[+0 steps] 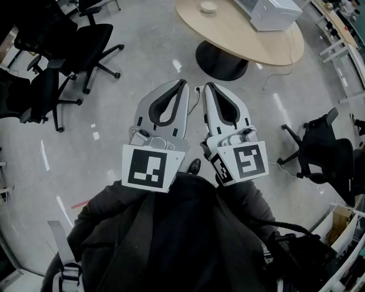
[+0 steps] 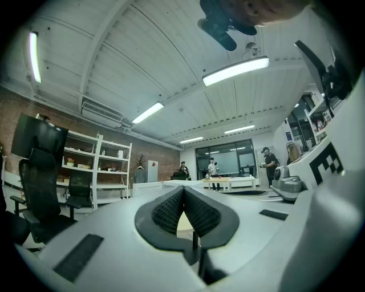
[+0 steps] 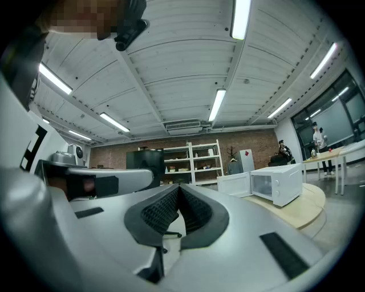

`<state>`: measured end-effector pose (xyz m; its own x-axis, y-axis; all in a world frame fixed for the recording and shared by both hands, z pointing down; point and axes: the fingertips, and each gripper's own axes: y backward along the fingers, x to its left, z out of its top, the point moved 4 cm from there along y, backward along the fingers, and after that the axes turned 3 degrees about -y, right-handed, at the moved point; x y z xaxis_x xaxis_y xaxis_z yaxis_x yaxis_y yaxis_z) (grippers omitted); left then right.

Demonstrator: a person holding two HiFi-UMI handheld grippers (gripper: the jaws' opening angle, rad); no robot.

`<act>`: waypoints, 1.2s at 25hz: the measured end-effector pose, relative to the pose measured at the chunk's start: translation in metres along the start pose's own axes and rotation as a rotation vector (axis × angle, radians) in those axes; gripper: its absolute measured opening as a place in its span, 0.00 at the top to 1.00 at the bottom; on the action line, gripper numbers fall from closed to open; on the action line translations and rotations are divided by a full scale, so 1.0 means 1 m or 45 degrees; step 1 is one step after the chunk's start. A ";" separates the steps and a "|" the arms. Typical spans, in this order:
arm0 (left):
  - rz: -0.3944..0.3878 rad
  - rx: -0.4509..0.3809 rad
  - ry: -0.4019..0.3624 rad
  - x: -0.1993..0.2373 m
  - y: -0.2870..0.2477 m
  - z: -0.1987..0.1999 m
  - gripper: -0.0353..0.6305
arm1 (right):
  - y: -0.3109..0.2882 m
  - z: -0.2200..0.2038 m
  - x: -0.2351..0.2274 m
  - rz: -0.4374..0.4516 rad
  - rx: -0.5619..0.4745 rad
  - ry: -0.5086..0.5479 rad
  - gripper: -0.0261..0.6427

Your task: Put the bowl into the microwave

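Note:
A small pale bowl [image 1: 209, 7] sits on the round wooden table [image 1: 228, 34] at the top of the head view. To its right stands the white microwave [image 1: 272, 12]; in the right gripper view the microwave [image 3: 279, 182] has its door swung open. My left gripper [image 1: 183, 84] and right gripper [image 1: 207, 85] are held side by side over the floor, well short of the table. Both are shut with nothing between their tips. The left gripper [image 2: 183, 189] and right gripper [image 3: 178, 187] point level.
Black office chairs stand at the left [image 1: 63, 63] and another at the right [image 1: 325, 148]. A cable [image 1: 279, 74] hangs from the table. Shelves [image 3: 194, 162] line the far brick wall. People stand by distant tables [image 2: 212, 168].

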<state>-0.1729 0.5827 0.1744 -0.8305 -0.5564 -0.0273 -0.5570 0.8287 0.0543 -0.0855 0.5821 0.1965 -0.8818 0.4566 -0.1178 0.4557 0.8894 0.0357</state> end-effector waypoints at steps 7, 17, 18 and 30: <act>0.013 -0.027 0.013 0.016 0.005 0.001 0.93 | -0.011 -0.001 0.012 0.012 0.002 0.017 0.95; 0.085 -0.067 0.072 0.063 0.025 -0.002 0.93 | -0.038 -0.010 0.046 0.099 0.034 -0.031 0.95; 0.100 -0.071 0.088 0.071 0.028 -0.003 0.93 | -0.042 -0.010 0.051 0.108 0.036 -0.027 0.95; 0.430 -0.028 0.161 0.183 0.040 -0.034 0.93 | -0.078 -0.002 0.023 0.032 -0.033 -0.054 0.95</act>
<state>-0.3468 0.5119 0.2051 -0.9593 -0.2555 0.1199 -0.2498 0.9664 0.0608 -0.1418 0.5230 0.1927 -0.8641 0.4776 -0.1586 0.4736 0.8784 0.0646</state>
